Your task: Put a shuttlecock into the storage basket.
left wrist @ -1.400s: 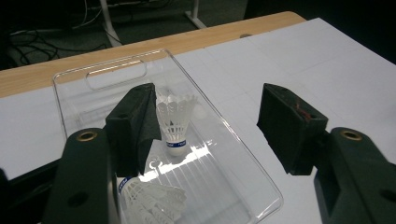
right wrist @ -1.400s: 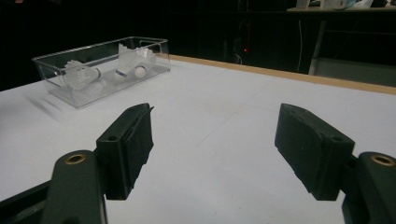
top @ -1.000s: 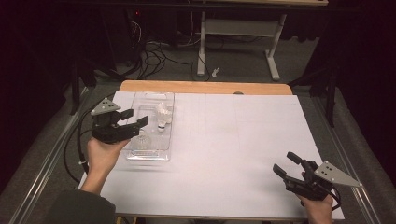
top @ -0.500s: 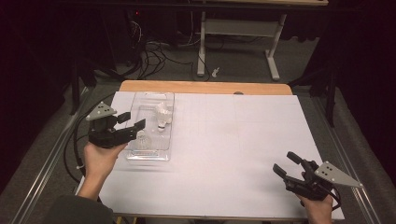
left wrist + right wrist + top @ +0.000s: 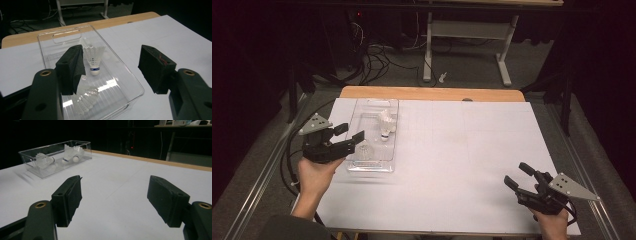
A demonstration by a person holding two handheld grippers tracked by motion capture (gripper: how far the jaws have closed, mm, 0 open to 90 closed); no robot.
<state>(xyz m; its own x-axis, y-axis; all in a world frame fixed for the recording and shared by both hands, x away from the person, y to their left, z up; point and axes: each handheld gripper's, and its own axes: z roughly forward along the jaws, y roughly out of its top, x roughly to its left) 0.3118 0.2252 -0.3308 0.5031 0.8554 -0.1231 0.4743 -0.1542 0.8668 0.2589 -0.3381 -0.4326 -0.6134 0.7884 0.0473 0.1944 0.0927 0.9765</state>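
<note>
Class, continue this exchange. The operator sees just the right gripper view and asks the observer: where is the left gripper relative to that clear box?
Observer: The left gripper hovers by the clear box's near left corner.
Operator: Are its fingers open?
Observer: Yes, open, gripping nothing.
Operator: Any handle on the box?
Observer: A slot-shaped cut-out in its far end wall.
</note>
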